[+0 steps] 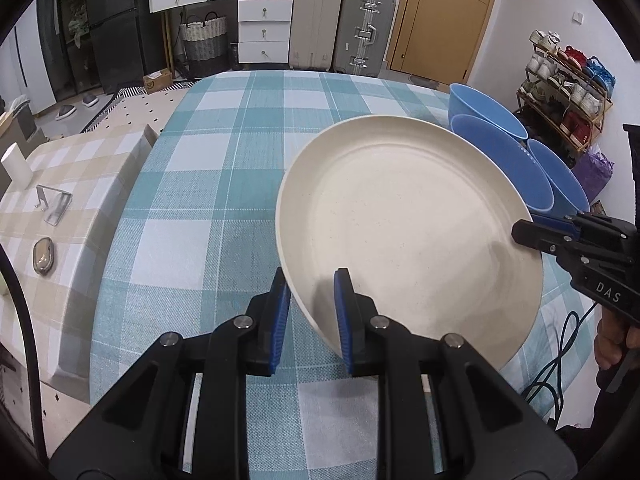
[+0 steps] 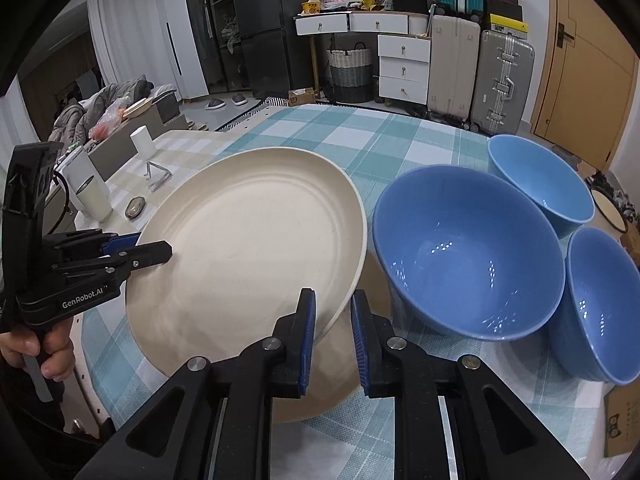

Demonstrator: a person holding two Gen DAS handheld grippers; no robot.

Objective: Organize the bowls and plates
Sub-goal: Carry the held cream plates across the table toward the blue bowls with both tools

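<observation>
A teal-and-white checked tablecloth (image 1: 224, 152) is covering the table, with suitcases and a white chest of drawers standing behind it at twelve o'clock. A large round cream plate (image 2: 256, 236) is hanging tilted above the cloth, gripped on opposite rims. The left gripper (image 1: 310, 300) is pinching the plate's edge at seven o'clock in its own view, jaws narrow on the rim. The right gripper (image 2: 332, 320) is clamping the opposite rim, likewise nearly closed. Three blue round bowls are sitting on the cloth at the plate's three o'clock in the right wrist view: the largest bowl (image 2: 468, 256) just beside the plate, two smaller bowls (image 2: 540, 180) beyond.
</observation>
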